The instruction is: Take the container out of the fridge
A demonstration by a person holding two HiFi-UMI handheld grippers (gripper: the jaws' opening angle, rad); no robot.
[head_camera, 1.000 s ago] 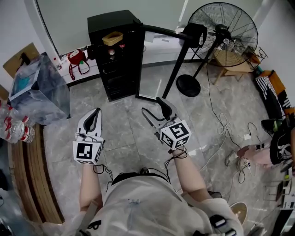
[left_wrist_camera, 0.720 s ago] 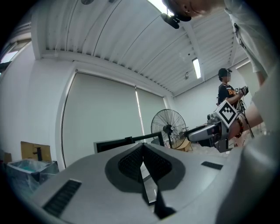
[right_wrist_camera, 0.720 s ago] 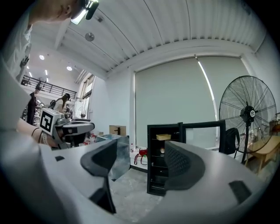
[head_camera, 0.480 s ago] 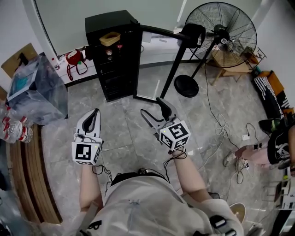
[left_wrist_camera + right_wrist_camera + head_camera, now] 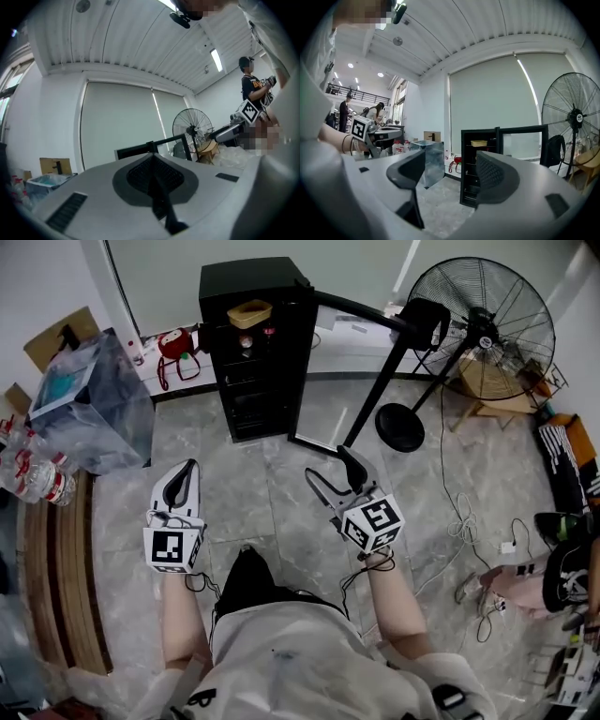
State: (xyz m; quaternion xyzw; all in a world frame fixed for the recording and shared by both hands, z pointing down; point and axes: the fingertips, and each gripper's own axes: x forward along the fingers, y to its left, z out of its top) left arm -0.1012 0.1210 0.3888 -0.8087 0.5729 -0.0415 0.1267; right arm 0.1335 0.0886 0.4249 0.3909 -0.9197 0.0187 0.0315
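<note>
A small black fridge [image 5: 255, 352] stands against the far wall with its door [image 5: 361, 310] swung open to the right. A yellow container [image 5: 249, 312] sits on its top shelf; the right gripper view shows the container [image 5: 479, 143] inside the fridge [image 5: 480, 173] too. My right gripper [image 5: 328, 470] hovers over the floor well short of the fridge, open, with nothing between its jaws. To its left, at about the same height, my left gripper [image 5: 186, 474] is shut and empty, its pads [image 5: 154, 176] pressed together.
A big standing fan [image 5: 483, 324] is right of the fridge door. A translucent box [image 5: 89, 413], water bottles [image 5: 33, 479] and a wooden bench [image 5: 56, 587] line the left. Cables [image 5: 459, 512] trail over the tiles at the right. A red bag [image 5: 176, 345] lies by the wall.
The view has shifted right and the person's shoe now shows on the floor below the grippers. Both grippers keep their places in front of the body.
</note>
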